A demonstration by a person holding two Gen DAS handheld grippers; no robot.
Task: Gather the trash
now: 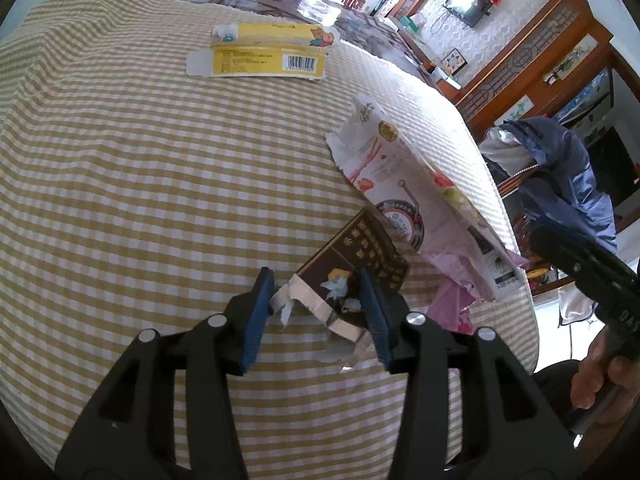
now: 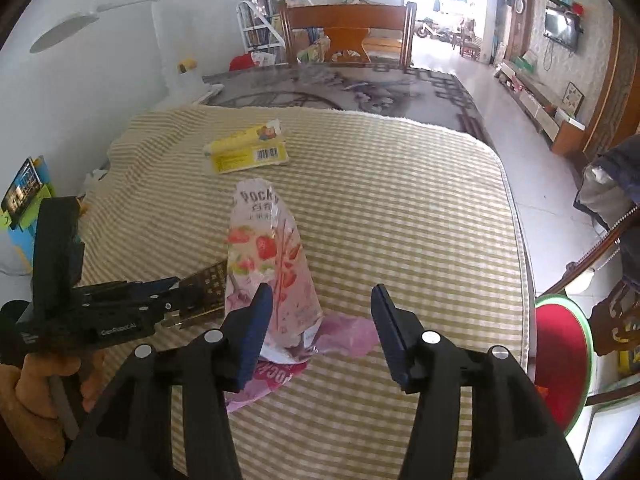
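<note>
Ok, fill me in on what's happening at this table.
A person with a gripper in each hand is clearing trash off the checked tablecloth. The left gripper is open around the torn end of a brown box, not clamped yet. The right gripper hangs open by the pink Pocky wrapper, holding nothing. A flattened yellow carton lies untouched farther back.

A dark brown carton (image 1: pixel 352 268) with gold lettering is lying on the checked cloth, its torn pale end and shreds of white paper pointing toward the near edge. Just beside it, a white and pink Pocky wrapper (image 2: pixel 266 264) printed with strawberries is standing up tilted, its open torn mouth at the top and its crumpled pink base spreading flat on the cloth. Well apart, farther back, a flattened yellow box (image 1: pixel 264 50) with a barcode is lying open.
</note>
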